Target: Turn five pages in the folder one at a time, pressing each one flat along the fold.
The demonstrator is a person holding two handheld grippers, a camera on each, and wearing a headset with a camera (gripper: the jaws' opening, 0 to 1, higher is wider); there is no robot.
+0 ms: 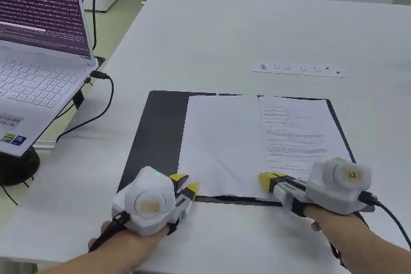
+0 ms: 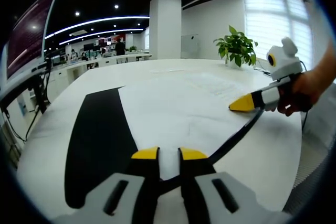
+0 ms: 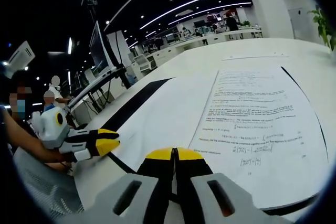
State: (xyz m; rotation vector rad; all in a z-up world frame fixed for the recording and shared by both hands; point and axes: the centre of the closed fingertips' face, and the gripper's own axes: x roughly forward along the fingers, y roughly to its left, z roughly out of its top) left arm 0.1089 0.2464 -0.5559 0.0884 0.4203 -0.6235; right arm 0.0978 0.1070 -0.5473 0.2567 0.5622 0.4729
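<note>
The black folder (image 1: 154,134) lies open on the white table. A blank white page (image 1: 221,139) covers its middle and a printed page (image 1: 298,133) lies on its right half. My left gripper (image 1: 185,183) sits at the folder's near edge by the blank page's lower left corner. Its yellow tips (image 2: 144,154) stand a narrow gap apart over the paper (image 2: 173,108). My right gripper (image 1: 268,181) rests at the near edge beside the fold, its tips pressed together. In the right gripper view it (image 3: 174,154) points along the printed page (image 3: 257,114), with the left gripper (image 3: 107,141) off to its left.
An open laptop (image 1: 38,43) stands at the left on a stand, with a black cable (image 1: 103,104) looping towards the folder. A white strip with sockets (image 1: 298,68) lies beyond the folder. A potted plant (image 2: 236,45) stands at the far table end.
</note>
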